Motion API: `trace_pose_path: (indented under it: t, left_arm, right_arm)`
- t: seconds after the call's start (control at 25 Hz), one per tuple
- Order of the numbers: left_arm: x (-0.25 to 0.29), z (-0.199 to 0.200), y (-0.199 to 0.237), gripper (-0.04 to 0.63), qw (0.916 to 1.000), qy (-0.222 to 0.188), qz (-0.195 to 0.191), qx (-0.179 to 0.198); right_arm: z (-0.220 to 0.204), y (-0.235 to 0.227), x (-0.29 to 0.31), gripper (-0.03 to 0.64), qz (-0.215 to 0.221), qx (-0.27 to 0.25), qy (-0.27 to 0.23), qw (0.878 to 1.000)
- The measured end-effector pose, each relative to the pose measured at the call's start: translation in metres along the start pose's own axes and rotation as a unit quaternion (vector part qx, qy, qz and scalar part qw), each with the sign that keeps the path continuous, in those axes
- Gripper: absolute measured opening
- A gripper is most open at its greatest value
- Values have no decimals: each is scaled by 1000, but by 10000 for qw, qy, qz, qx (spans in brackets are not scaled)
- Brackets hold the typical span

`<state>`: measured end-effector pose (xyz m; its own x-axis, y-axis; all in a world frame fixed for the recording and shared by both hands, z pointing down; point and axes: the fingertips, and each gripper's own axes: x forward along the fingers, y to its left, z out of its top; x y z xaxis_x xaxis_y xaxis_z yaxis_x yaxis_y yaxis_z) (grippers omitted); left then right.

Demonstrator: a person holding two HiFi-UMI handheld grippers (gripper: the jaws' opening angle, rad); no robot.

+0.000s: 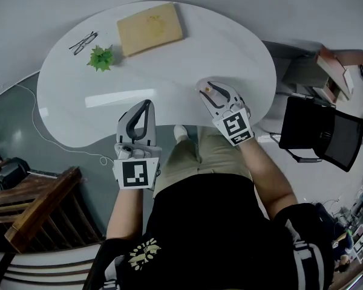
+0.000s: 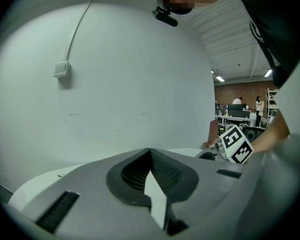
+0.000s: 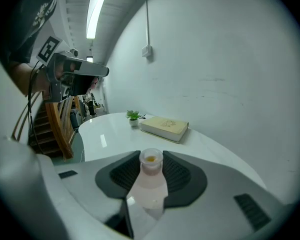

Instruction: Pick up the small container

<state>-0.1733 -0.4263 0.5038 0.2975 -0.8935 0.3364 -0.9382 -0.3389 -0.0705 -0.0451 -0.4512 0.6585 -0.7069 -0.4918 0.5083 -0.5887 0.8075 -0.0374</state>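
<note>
The small container (image 3: 151, 178) is a pale translucent bottle with something yellow at its open top. It stands upright between the dark ribbed pads (image 3: 182, 176) of my right gripper (image 3: 151, 160), which is shut on it. In the head view the right gripper (image 1: 209, 89) holds the container (image 1: 206, 89) over the near right part of the white table (image 1: 187, 59). My left gripper (image 1: 147, 105) hovers at the table's front edge, shut with nothing in it. In its own view the left gripper (image 2: 150, 152) points at a bare white wall.
A tan book (image 1: 150, 28) lies at the table's far side, with a small green plant (image 1: 101, 58) and a pair of glasses (image 1: 83, 43) to its left. A black chair (image 1: 317, 132) stands to the right. Wooden stairs (image 1: 36, 204) are at the lower left.
</note>
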Motion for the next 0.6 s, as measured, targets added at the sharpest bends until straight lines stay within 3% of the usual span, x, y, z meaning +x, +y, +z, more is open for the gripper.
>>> trace_pose_path:
  t: [0.6]
  left_arm:
    - [-21,62,-8,18,9981,-517,-161,308]
  right_arm:
    - [90,19,-67,152,141,-129,-77,9998]
